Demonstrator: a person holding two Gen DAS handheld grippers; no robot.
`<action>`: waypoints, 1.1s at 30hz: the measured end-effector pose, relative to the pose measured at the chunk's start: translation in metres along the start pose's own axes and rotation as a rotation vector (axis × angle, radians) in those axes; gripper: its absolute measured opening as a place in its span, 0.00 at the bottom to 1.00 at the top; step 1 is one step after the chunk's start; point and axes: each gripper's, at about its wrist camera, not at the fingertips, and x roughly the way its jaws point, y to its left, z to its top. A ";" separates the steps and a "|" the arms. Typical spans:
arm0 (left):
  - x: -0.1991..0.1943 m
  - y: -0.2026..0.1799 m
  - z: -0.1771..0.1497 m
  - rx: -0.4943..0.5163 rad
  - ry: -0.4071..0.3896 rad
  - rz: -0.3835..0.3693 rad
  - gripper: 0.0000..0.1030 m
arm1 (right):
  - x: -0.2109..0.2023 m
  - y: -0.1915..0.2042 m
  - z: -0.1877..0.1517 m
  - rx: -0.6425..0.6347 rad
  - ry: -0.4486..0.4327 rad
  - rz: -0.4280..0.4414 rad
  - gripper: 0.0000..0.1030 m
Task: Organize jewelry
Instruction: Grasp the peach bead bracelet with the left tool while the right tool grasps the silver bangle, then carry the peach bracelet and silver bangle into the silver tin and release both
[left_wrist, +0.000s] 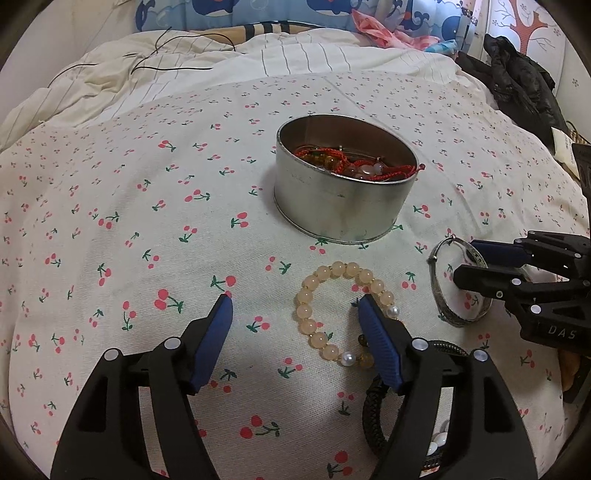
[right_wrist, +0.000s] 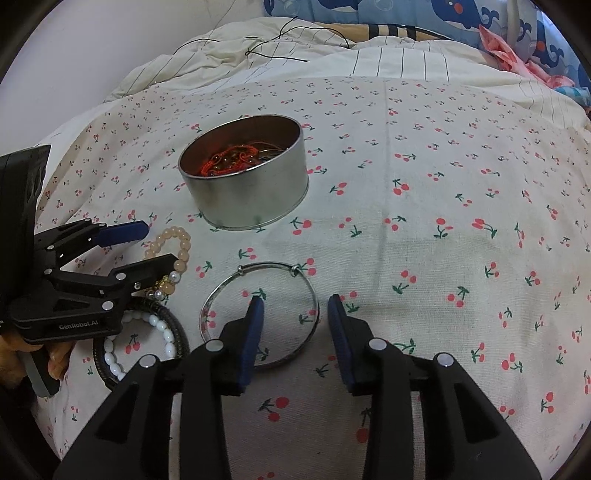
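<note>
A round metal tin (left_wrist: 343, 206) (right_wrist: 255, 195) holding red cord and bead jewelry stands on the cherry-print cloth (left_wrist: 129, 229). In front of it lies a pale yellow bead bracelet (left_wrist: 310, 282) (right_wrist: 173, 233). My left gripper (left_wrist: 294, 301) (right_wrist: 159, 243) is open; the bracelet's left side lies between its fingers, touching neither pad. A silver bangle (right_wrist: 266, 266) (left_wrist: 439, 258) lies flat to the right. My right gripper (right_wrist: 296, 301) (left_wrist: 466, 260) is open, one finger inside the ring and one outside, with the rim in the gap and not pinched.
A black braided bracelet (right_wrist: 181, 332) (left_wrist: 371, 413) and a white bead bracelet (right_wrist: 166, 332) lie near my left gripper. A hand (right_wrist: 55, 358) holds that gripper. A rumpled striped quilt (left_wrist: 147, 74) with a black cable lies behind; a black jacket (left_wrist: 524, 81) is at the right.
</note>
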 end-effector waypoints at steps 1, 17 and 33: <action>0.000 0.000 0.000 0.000 -0.001 -0.004 0.65 | 0.000 0.001 0.000 -0.004 -0.001 -0.004 0.35; -0.008 -0.016 -0.001 0.090 -0.024 -0.020 0.09 | -0.005 0.002 -0.003 -0.004 -0.019 -0.020 0.09; -0.017 -0.024 0.003 0.147 -0.056 0.027 0.07 | -0.013 -0.007 -0.001 0.041 -0.042 0.009 0.07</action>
